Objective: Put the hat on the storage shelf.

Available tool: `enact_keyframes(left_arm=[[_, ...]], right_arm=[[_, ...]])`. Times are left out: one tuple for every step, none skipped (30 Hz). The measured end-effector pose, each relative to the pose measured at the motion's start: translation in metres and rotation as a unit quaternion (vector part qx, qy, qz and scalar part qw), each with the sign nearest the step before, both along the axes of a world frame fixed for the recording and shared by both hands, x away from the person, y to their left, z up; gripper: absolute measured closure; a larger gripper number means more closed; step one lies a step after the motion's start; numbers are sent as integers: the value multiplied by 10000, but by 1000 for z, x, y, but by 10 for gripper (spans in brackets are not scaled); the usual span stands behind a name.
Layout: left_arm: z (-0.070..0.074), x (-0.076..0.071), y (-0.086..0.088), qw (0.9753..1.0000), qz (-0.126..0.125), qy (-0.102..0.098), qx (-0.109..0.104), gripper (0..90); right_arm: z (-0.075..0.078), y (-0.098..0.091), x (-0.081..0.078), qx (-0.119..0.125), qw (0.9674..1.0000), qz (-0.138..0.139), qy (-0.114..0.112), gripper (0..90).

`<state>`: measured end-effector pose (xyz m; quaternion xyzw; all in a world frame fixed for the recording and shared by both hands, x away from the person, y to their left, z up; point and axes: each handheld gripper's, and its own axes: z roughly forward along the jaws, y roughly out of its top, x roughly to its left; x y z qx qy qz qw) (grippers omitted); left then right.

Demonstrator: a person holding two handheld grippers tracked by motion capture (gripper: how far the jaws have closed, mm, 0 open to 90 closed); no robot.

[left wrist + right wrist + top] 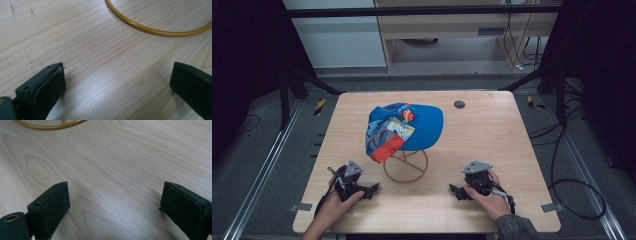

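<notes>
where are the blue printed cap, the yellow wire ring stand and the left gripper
blue printed cap (424, 131), high view, plain blue side of the crown
yellow wire ring stand (388, 173), high view, left of base ring
left gripper (373, 190), high view, between its jaw tips

Overhead light: desk (492, 150) evenly lit, surroundings dark. High view soft. Gripper views sharp, with glare patches and faint shadows.

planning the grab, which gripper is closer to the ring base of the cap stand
The left gripper: its tips sit nearer the stand than the right gripper.
</notes>
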<state>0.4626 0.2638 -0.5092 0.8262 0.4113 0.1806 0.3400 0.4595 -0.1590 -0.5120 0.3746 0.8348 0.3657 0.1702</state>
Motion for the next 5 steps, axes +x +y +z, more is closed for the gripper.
enact_keyframes(left_arm=[[0,0,0,10000,4,0,-3,0],[0,0,0,10000,4,0,-2,0],[0,0,0,10000,5,-1,-2,0],[0,0,0,10000,7,0,-4,0],[0,0,0,10000,6,0,-3,0]], right_arm=[[0,0,0,-1,10000,12,0,85],[0,0,0,-8,10000,3,-3,84],[0,0,0,-9,10000,-9,-6,84],[0,0,-1,-11,10000,-36,-1,82],[0,1,-1,-1,10000,-61,10,80]])
